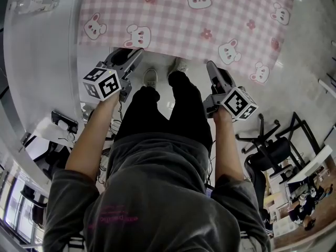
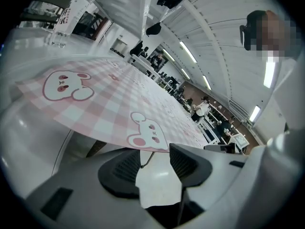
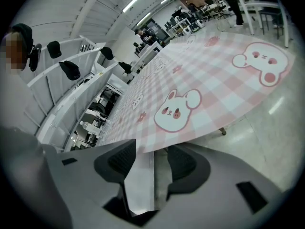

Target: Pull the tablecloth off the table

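There is one pink checked tablecloth (image 1: 184,20) on one white table (image 1: 44,62). There are two grippers, the left gripper (image 1: 134,55) and the right gripper (image 1: 212,67), each with one marker cube. One clear bottle (image 1: 31,4) is at the far left. Two shoes (image 1: 150,77) show under the table's near edge.

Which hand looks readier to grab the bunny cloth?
Left, narrowly: the left hand-held gripper is open with the tablecloth hem right at its tips; the right hand-held gripper, also open, looks nearly level.
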